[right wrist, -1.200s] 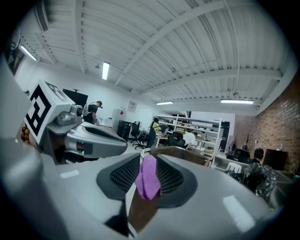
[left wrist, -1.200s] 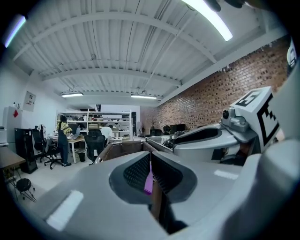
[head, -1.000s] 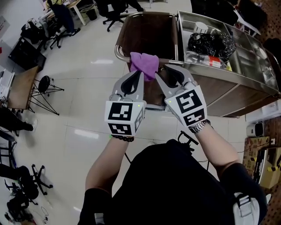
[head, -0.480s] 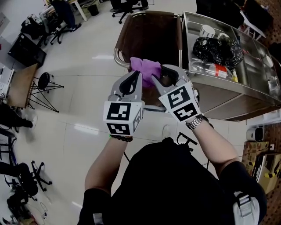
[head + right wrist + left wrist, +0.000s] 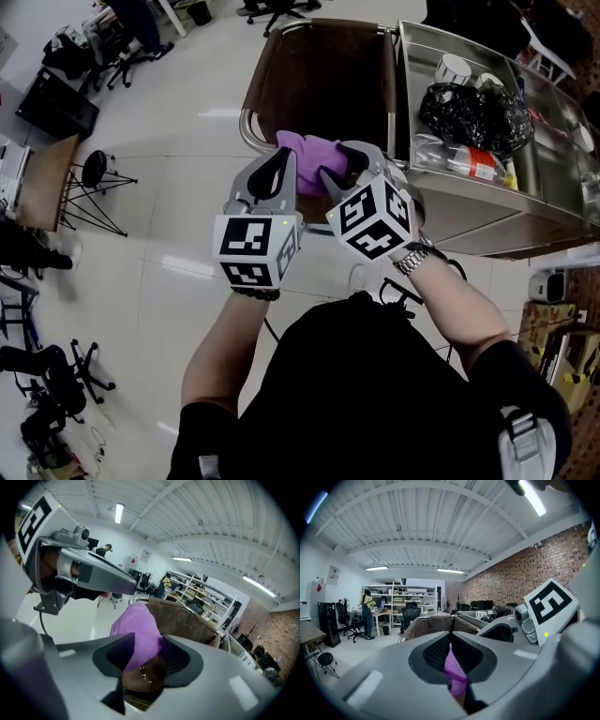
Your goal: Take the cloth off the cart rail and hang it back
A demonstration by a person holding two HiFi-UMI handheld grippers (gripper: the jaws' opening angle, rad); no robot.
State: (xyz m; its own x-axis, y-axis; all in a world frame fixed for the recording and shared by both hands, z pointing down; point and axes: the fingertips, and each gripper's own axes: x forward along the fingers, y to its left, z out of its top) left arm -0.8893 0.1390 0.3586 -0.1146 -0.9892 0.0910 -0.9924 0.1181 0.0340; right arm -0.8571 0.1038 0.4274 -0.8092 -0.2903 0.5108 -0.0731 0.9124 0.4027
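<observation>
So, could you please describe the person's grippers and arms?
Grey left gripper and right gripper, black pads, white cubes with black square markers. Black short sleeves, metal watch on right wrist, dark bracelet on left. The right jaws have just been opening, purple cloth between them.

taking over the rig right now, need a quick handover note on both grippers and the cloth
Left gripper: shut on a fold of the soft purple cloth.
Right gripper: open. Its jaws have just been opening, and the cloth sits between them unpinched.
Cloth: bunched over the cart's curved chrome rail, at the near end of the brown bin.
Done: cloth is on the rail.
Left: release the left grip, and probably straighten the cloth so it hangs evenly.
</observation>
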